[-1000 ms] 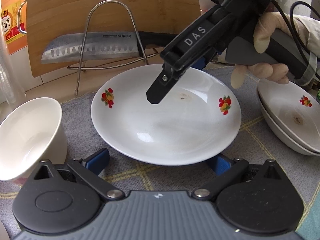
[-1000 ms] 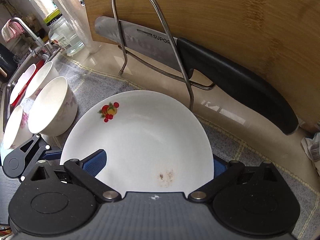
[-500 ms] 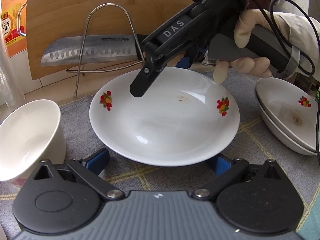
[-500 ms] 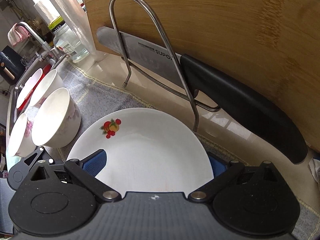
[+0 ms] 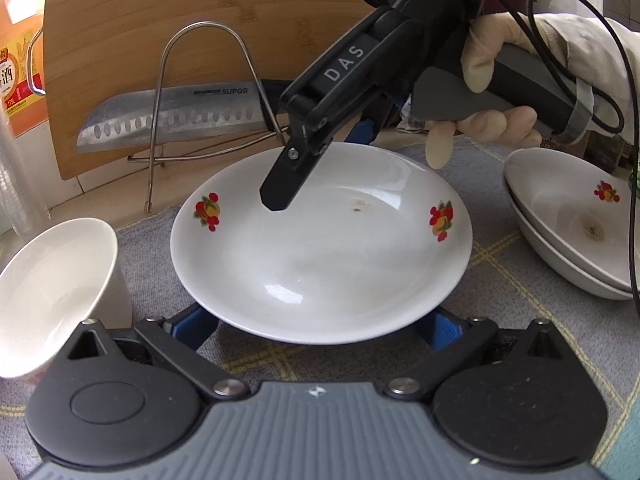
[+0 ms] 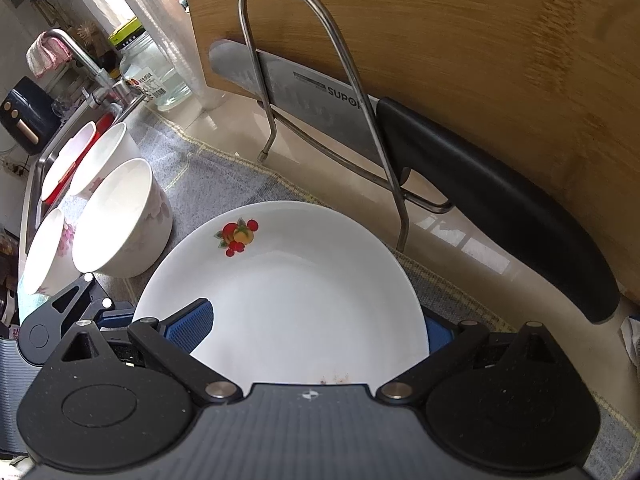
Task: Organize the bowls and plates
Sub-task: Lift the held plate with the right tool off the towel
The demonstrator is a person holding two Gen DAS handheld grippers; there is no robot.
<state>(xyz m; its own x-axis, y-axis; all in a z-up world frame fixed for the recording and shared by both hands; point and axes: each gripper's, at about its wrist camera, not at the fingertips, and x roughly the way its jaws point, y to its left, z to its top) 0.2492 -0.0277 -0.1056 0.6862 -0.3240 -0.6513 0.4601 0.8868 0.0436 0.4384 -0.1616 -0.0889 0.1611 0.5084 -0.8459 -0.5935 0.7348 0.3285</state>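
A white plate with fruit prints (image 5: 320, 256) lies on the grey mat, also in the right wrist view (image 6: 288, 304). My left gripper (image 5: 320, 320) is open, its blue pads low at the plate's near rim, one on each side. My right gripper (image 5: 320, 168) hovers open over the plate's far side; in its own view (image 6: 316, 328) the pads straddle the plate. Two stacked fruit-print plates (image 5: 568, 232) sit at the right. A white bowl (image 5: 52, 296) stands at the left; several white bowls (image 6: 120, 216) show in the right wrist view.
A bamboo cutting board (image 5: 200, 32) leans at the back with a wire rack (image 5: 200, 92) and a knife (image 5: 172, 120) in front. An orange bottle (image 5: 20, 72) stands back left. A sink with faucet (image 6: 76, 64) and a glass jar (image 6: 156, 76) lie beyond the bowls.
My right gripper has drawn back and risen over the plate's far side, swinging left. The left gripper has hardly moved. The plate stays on the mat.
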